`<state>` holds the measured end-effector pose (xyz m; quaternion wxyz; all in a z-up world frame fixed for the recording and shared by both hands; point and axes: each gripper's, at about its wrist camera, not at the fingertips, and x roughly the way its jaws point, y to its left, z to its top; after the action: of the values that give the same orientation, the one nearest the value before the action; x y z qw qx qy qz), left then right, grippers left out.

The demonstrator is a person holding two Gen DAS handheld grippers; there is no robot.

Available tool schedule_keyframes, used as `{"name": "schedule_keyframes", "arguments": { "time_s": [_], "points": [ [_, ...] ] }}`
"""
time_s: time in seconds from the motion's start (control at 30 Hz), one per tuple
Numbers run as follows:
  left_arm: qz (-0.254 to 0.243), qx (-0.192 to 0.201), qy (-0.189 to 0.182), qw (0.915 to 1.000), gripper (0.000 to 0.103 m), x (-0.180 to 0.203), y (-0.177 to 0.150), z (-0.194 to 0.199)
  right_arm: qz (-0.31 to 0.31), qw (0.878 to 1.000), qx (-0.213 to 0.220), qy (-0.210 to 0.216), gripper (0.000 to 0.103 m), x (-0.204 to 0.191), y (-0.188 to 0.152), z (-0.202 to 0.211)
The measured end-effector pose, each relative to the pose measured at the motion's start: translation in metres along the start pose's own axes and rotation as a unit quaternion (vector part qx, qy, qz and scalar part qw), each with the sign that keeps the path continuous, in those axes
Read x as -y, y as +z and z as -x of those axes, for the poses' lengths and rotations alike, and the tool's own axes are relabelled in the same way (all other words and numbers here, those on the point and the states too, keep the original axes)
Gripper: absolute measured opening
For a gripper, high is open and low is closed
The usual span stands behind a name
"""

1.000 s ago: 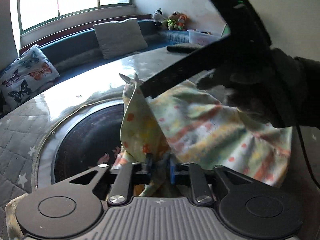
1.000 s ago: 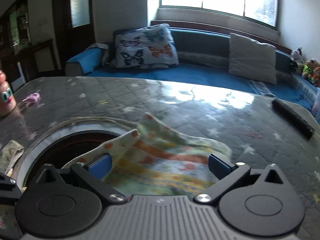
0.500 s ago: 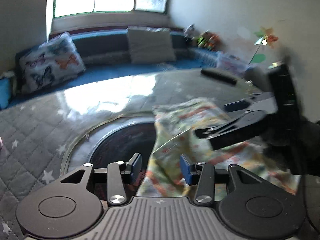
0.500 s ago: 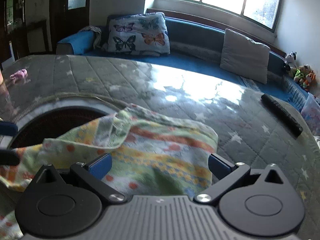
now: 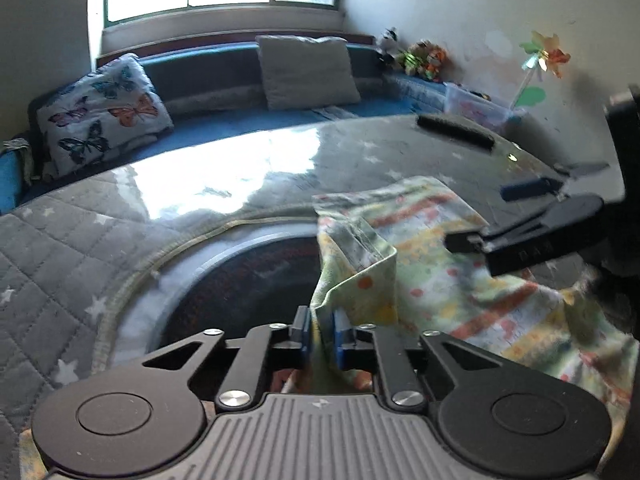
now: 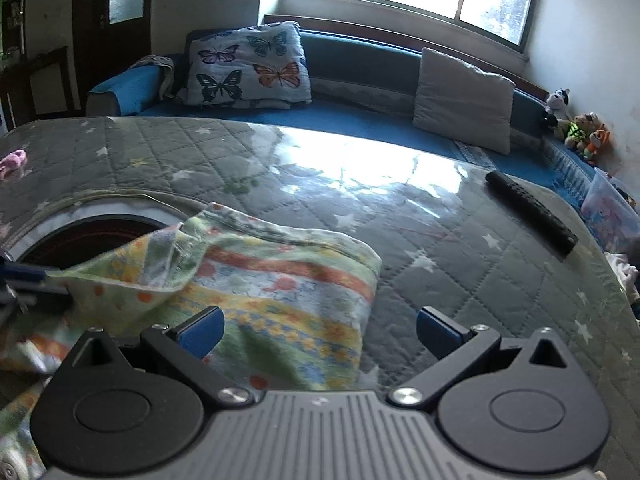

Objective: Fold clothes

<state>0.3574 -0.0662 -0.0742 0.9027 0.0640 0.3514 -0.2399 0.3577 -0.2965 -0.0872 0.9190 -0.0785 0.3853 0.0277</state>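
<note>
Half a second back the left gripper (image 5: 322, 334) had its blue pads apart around a loose fold; its fingers have closed since, pinching a raised edge of the patterned cloth (image 6: 280, 280) between them. One second ago the same gripper was also clamped on the cloth, so it let go and took a fresh hold. From that pinch the cloth climbs in a tented ridge and then spreads away to the right across the grey quilted table cover (image 6: 460, 248), partly overhanging the dark round opening (image 5: 248, 280) in the table.

In its own view, the right gripper (image 6: 320, 330) hangs with its fingers spread wide, holding nothing; the folded right edge of the cloth lies on the cover between and just ahead of its pads, closer to the left pad. A black remote (image 6: 530, 212) lies well apart on the far right of the cover.
</note>
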Motion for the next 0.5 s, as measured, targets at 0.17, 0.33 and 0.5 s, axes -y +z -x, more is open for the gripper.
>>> {"name": "schedule_keyframes", "arguments": {
  "time_s": [0.17,0.33,0.5],
  "points": [
    [0.018,0.014,0.028,0.9994,0.011,-0.023,0.011,0.006,-0.002,1.000,-0.005,-0.007,0.103,0.004,-0.002,-0.005],
    [-0.006,0.009,0.050,0.9987,0.011,-0.029,0.014,0.007,-0.003,1.000,-0.013,-0.013,0.103,0.006,-0.004,-0.011],
    [-0.034,0.007,0.058,0.9977,0.011,-0.027,0.011,0.009,-0.001,1.000,-0.018,-0.007,0.103,0.003,-0.005,-0.018]
  ]
}}
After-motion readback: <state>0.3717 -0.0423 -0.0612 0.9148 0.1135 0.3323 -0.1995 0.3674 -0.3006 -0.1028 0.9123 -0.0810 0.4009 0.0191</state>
